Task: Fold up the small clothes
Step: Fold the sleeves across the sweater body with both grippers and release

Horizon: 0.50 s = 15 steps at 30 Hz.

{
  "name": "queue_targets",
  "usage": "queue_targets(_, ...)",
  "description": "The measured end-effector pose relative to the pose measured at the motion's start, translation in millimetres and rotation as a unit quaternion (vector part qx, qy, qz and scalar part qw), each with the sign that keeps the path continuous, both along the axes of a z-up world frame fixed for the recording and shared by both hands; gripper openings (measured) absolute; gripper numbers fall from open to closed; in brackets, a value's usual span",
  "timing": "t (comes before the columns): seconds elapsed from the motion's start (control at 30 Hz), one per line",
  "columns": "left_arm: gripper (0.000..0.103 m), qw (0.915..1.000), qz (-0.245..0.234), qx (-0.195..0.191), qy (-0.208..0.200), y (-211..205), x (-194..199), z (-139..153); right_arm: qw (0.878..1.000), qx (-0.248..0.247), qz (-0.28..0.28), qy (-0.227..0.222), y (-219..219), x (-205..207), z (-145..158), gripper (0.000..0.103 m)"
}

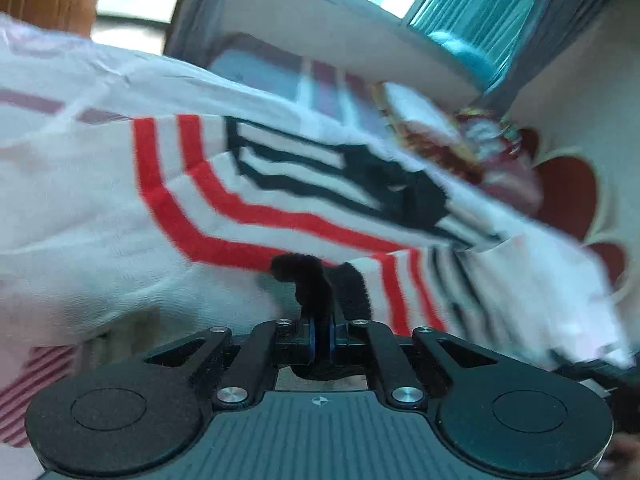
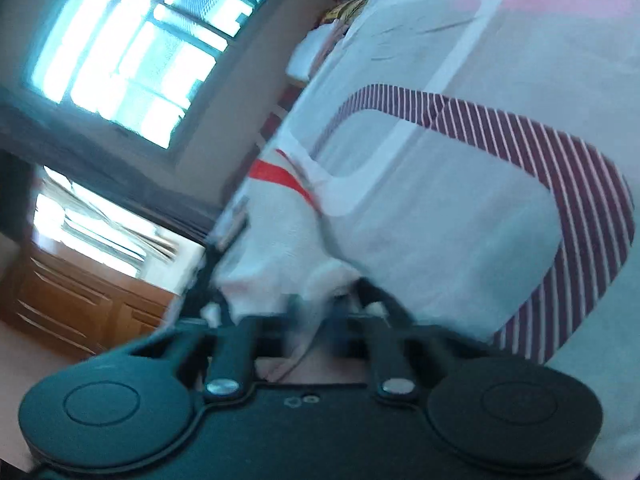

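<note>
One small garment fills the left view, white with red and black stripes, stretched across the frame from about 9 o'clock to 4 o'clock and lifted off the bed. Left claw is pinched nearly closed on a dark bit of its lower edge, fuzzy black pads either side with cloth trapped between. Over in the right view the same white cloth runs up from the right claw toward 12 o'clock, a red stripe showing near 11; the picture is smeared here, but fabric seems bunched between the fingers, so I'd call it gripping too.

So it looks like a two-point hold, garment in the air over the bedsheet with its maroon striped band. To do this well: hold both pinches firm, keep the edge taut and level between the claws, then lay it flat on the sheet before bringing one side over. Slack would let it crumple. Behind sit a window and wooden cabinet.
</note>
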<state>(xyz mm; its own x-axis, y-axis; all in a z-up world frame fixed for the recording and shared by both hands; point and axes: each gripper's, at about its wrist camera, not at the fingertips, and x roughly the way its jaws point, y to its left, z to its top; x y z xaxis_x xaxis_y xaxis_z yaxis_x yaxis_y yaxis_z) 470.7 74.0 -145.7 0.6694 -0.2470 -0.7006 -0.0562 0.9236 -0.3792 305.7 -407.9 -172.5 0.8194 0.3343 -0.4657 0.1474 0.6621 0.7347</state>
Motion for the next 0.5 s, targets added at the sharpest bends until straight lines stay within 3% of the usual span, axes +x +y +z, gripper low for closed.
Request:
queue_targets(0.1,0.009,0.9992,-0.007,0.040,-0.006,-9,-2,-3,0.998,-0.065,0.015,0.010,12,-1,-3,0.006)
queue_targets(0.17,0.030,0.9966,0.006,0.081,-0.012,-12,-10,7,0.996,-0.075,0.034,0.016,9,1,6,0.011)
queue_targets(0.2,0.060,0.9939,0.023,0.106,-0.021,-10,-17,13,0.996,-0.082,0.045,0.012,7,-1,13,0.021)
queue_targets(0.23,0.070,0.9891,0.038,0.135,-0.046,-7,-28,21,0.993,-0.101,0.054,-0.003,2,-9,25,0.032)
queue_targets(0.27,0.070,0.9866,0.036,0.143,-0.069,-5,-34,27,0.991,-0.120,0.058,-0.020,-3,-14,34,0.039)
queue_targets(0.3,0.069,0.9865,0.027,0.144,-0.073,-4,-33,30,0.987,-0.143,0.064,-0.046,-8,-19,46,0.061)
queue_targets(0.33,0.068,0.9869,0.024,0.144,-0.068,-5,-27,31,0.981,-0.166,0.068,-0.075,-14,-17,55,0.069)
queue_targets(0.37,0.066,0.9873,0.016,0.142,-0.068,-8,-19,31,0.977,-0.180,0.072,-0.085,-16,-9,60,0.067)
queue_targets(0.43,0.062,0.9842,0.012,0.166,-0.061,-19,-2,26,0.975,-0.183,0.094,-0.083,-17,26,59,0.052)
queue_targets(0.5,0.062,0.9839,0.025,0.174,-0.033,-21,15,16,0.972,-0.193,0.113,-0.076,-10,61,53,0.042)
